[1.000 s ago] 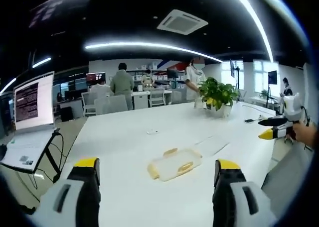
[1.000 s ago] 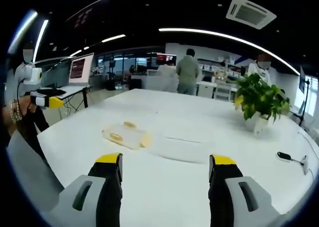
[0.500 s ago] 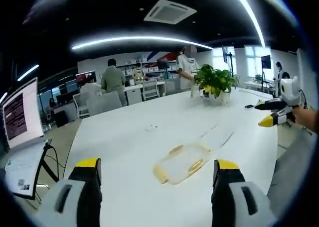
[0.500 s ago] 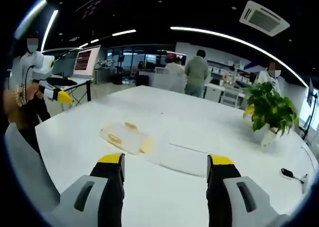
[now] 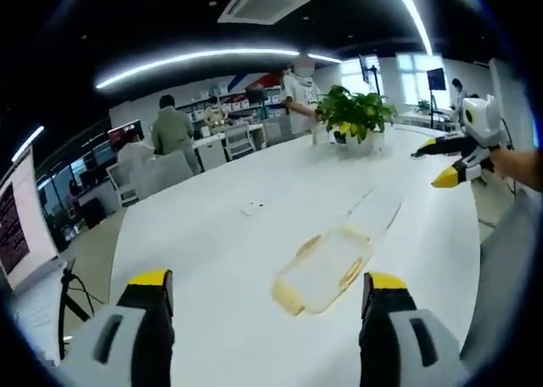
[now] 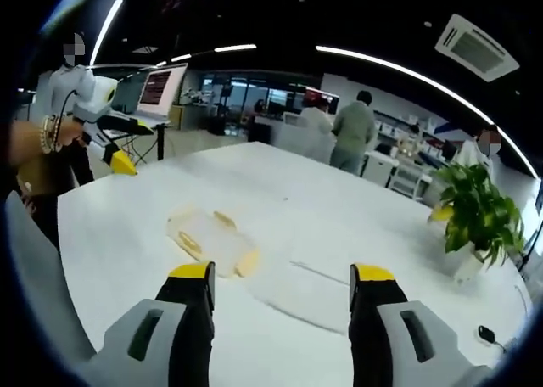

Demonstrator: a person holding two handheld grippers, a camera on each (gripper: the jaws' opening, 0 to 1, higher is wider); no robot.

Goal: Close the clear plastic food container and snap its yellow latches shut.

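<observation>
- The clear plastic food container (image 5: 327, 268) is lying flat on the white table (image 5: 212, 243), just ahead of the left gripper (image 5: 263, 289) and slightly toward its right jaw; in the right gripper view the container (image 6: 210, 240) is sitting ahead of the right gripper (image 6: 280, 277), off toward its left jaw.
- It is looking like a shallow, see-through rectangle with rounded corners, and yellow latches (image 5: 351, 274) are showing along its edges; whether they are snapped down is too small to tell.
- No writing on the container is readable.
- Beyond it, a clear flat sheet (image 6: 293, 289), possibly another lid, is resting on the table.
- Both grippers are hovering above the table with jaws spread apart and nothing between them.
- Far ahead of the left gripper a potted plant (image 5: 356, 115) is standing on the table.
- A laptop screen (image 6: 158, 90) is showing lines of text, too blurred to read.
- People (image 5: 173, 131) are standing by desks in the background.
</observation>
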